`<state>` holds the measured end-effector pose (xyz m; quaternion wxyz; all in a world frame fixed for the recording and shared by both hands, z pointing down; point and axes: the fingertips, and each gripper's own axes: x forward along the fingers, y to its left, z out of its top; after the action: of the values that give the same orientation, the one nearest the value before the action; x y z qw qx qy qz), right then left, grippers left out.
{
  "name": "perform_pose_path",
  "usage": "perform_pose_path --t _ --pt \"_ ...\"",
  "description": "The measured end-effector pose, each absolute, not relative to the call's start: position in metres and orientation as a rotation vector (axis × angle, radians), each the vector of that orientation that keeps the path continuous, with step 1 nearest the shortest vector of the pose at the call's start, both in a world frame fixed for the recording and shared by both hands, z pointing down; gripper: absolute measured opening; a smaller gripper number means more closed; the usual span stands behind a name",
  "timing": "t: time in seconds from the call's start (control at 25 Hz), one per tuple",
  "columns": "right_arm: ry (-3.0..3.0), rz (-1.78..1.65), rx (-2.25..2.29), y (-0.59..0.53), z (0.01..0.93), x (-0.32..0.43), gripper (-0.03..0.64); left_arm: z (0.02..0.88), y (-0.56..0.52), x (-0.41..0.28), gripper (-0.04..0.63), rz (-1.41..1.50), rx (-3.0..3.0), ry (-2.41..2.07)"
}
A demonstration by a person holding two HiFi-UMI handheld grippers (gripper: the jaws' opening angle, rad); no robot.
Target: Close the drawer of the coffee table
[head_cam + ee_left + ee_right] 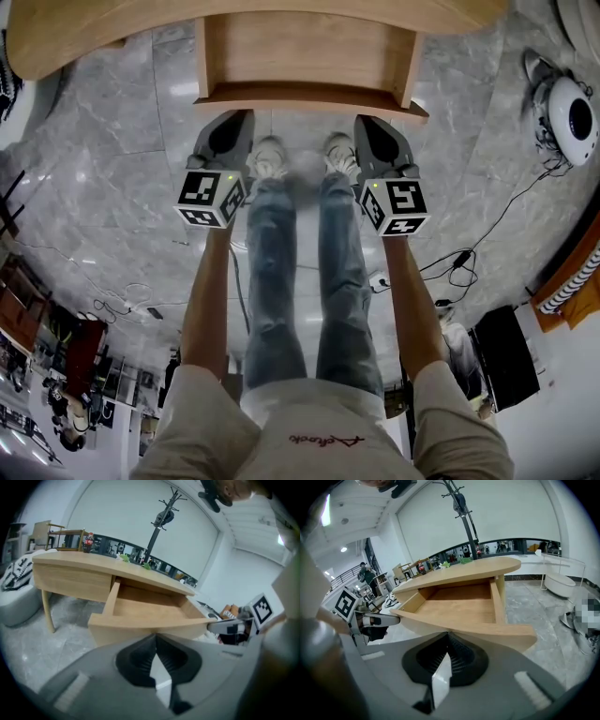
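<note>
Head view: the drawer [305, 56] stands wide open and unpushed, just ahead of the left tongs [232, 116] and right tongs [369, 122], both pressed together, empty.

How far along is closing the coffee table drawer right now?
Nothing is closed yet: the drawer stands pulled out of the coffee table, its inside bare. In hand: the left tongs and right tongs, both shut, sit at its front panel. Left to do: pushing it in flush.
</note>
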<state>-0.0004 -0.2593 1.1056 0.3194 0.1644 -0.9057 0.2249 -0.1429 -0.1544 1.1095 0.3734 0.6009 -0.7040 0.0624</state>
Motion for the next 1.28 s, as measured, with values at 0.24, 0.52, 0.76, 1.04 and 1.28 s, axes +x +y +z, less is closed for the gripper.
perform_pose_path --t 0.24,0.52,0.76,1.04,1.28 --pt "-2.427 0.56 0.453 -0.279 1.095 -0.018 0.003 1.098 -0.175 -0.161 0.0 0.164 1.568 -1.841" --pt "-2.458 0.493 0.468 -0.317 1.094 -0.044 0.003 1.097 -0.211 -0.185 0.0 0.199 1.624 -1.84" --pt "-2.486 0.431 0.473 -0.344 1.095 -0.064 0.003 1.097 -0.238 -0.204 0.0 0.231 1.668 -1.841" --pt "-2.502 0.378 0.472 -0.366 1.093 -0.092 0.003 1.094 -0.265 -0.227 0.0 0.24 1.665 -1.866" --pt "-2.507 0.359 0.463 -0.377 1.092 -0.101 0.003 1.093 -0.277 -0.235 0.0 0.245 1.669 -1.868"
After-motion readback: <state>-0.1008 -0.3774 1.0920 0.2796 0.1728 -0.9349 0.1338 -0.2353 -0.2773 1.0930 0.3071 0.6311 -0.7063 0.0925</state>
